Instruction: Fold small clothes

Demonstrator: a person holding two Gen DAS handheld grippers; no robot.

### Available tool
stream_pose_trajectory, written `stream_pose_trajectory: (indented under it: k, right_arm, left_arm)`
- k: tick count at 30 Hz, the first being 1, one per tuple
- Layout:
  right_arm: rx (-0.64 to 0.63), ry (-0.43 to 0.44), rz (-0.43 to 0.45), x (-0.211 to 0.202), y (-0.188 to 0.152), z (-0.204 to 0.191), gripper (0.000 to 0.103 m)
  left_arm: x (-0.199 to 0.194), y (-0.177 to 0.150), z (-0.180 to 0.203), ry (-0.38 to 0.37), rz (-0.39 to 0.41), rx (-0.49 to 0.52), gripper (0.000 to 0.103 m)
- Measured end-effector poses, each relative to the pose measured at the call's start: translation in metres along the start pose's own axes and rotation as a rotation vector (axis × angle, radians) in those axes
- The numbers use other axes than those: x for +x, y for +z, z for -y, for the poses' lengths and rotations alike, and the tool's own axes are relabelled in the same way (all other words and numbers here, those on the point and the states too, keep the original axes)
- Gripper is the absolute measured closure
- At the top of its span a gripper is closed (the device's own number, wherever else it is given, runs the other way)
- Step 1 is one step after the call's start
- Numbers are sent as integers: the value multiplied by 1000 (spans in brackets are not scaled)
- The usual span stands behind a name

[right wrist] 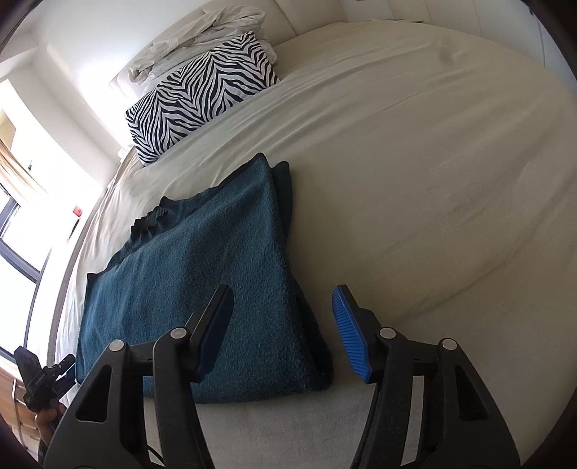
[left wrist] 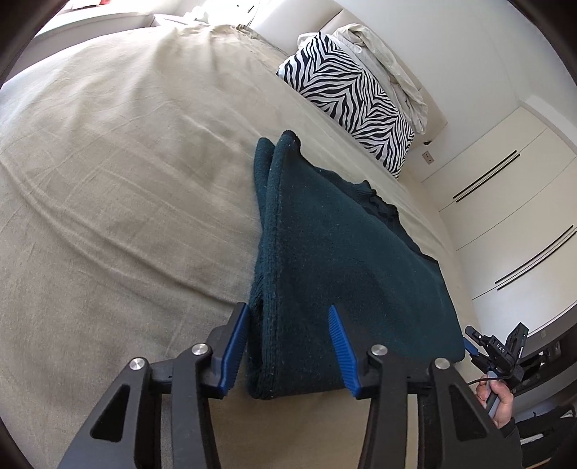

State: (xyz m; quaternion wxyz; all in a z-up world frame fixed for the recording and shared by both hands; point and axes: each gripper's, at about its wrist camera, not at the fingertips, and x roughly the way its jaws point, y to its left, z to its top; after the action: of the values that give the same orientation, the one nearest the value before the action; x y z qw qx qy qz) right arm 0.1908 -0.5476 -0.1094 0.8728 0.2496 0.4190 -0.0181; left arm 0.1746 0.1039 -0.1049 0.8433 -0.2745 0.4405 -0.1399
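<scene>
Dark teal knit, thick and fuzzy, makes up the folded sweater (left wrist: 342, 252) that lies flat on the beige bedspread (left wrist: 126, 180), near the bed edge closest to both cameras and well short of the zebra-print pillow (left wrist: 353, 97) at the head of the bed. The sweater is folded into a long stack, with its ribbed neckline showing on the side toward the bed's edge and a lower layer peeking out along the opposite long side. The left gripper (left wrist: 290, 346) hangs at the sweater's near end with its jaws released; its blue ribbed pads (left wrist: 342, 346) stand wide apart on either side of the near corner of the stack, pinching nothing. In the right wrist view the right gripper (right wrist: 285, 324) is likewise spread open above the sweater's (right wrist: 202, 281) near end, one finger over the knit and the other over bare bedspread (right wrist: 414, 162) just beside it, holding nothing. Behind the zebra-print pillow (right wrist: 202, 90) a crumpled off-white sheet (right wrist: 194, 32) is heaped against the headboard. Beyond the sweater in the left wrist view stands a white wardrobe (left wrist: 512, 216) with dark slot handles.
</scene>
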Motion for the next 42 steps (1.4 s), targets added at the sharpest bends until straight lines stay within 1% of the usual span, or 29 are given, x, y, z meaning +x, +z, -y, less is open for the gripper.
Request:
stream_pose_trajectory:
  k: [3,4,5,6,7,8,10,11,12,13,14,15,22,27,31,35,42]
  right_arm:
    - [-9,-5,-18,2,-1,5,53]
    - [-14,-8,-25,3,-2,5,54]
    - [-21,-13,-33,5,-2,6,57]
    - [-28,-18,-40,7,-1,5,63]
    - [-39,-17,-47,8,-2,4,67]
    - [-53,-20,-54,10,-3,2,71]
    - [-92,-43,-55,12,-6,-3,73]
    - [-108,-52,-56,12,-7,-5,77]
    - [-115,-58,-58,13,-7,-7,82]
    - [-118,-66,-55,12,-8,-7,85]
    - [-120,-70,-52,11,-7,-7,90]
    - [-122,-74,-48,9,-7,-8,92]
    - [-179,-113,-23,0,-7,-19,94]
    - [-182,-118,-8,-7,-6,-24,94]
    - [-214,-135,-1,-11,-7,-30,95]
    - [-202,-139,-11,-11,-9,-26,95]
    - [-195,-143,-4,-17,-15,-20,96]
  left_arm:
    - [1,0,2,16,0,14,69]
    - [1,0,2,20,-1,18,70]
    - [1,-1,2,28,1,22,74]
    - [0,-1,2,36,2,26,78]
    - [1,-2,3,40,3,31,80]
    - [1,-2,3,45,2,36,84]
    - [1,-2,4,52,1,45,87]
    - [1,-3,4,57,2,50,88]
    - [1,-3,5,62,5,55,90]
    - [0,-3,5,64,9,59,91]
    - [-1,-3,6,68,13,61,93]
    - [-1,-3,6,71,14,63,93]
    - [-6,-4,8,94,27,76,95]
    - [-11,-6,9,97,40,88,95]
    - [-11,-10,8,97,39,87,96]
    - [-12,-14,6,93,31,82,96]
    - [-9,-17,2,96,11,78,96]
